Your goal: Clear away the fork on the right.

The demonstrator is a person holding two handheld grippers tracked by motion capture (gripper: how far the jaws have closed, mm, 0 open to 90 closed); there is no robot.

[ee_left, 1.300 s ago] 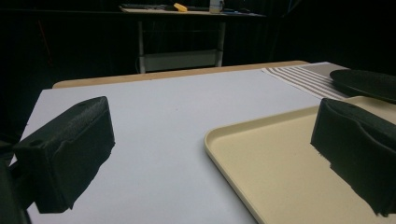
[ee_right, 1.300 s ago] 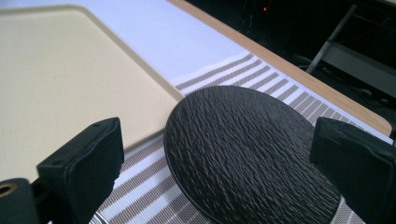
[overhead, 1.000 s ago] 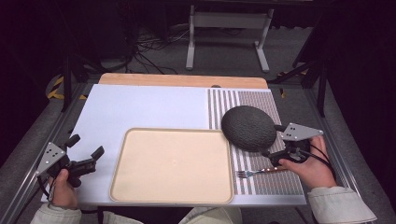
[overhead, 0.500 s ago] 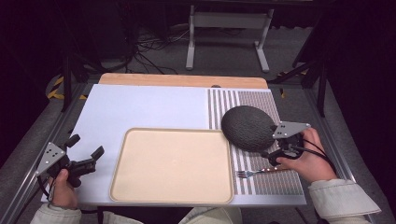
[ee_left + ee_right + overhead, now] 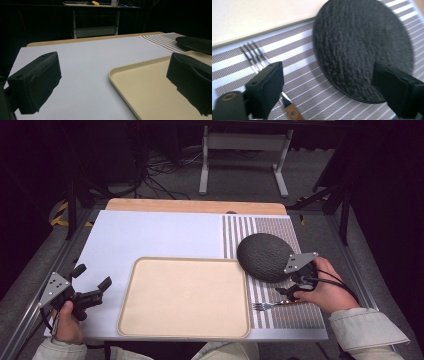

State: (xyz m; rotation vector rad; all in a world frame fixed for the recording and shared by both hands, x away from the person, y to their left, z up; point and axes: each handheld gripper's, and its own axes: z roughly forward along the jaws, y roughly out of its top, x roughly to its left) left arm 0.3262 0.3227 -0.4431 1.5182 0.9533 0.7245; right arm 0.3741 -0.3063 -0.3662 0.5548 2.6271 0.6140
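We see the fork (image 5: 272, 305) lying on the striped placemat (image 5: 260, 224), just in front of the dark round plate (image 5: 264, 256) and right of the beige tray (image 5: 183, 296). Above its handle, the right gripper (image 5: 289, 292), jaws wide but just narrowing, holds nothing. The left gripper (image 5: 92, 282) rests wide open, well apart.

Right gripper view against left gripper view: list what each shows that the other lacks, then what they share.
Right gripper view alone: the fork with its wooden handle, lying on the striped mat beside one jaw of the open right hand-held gripper. Left gripper view alone: the bare white table surface, a stand behind the table, and the open left hand-held gripper. Shared: the beige tray, the dark round plate, the striped mat.
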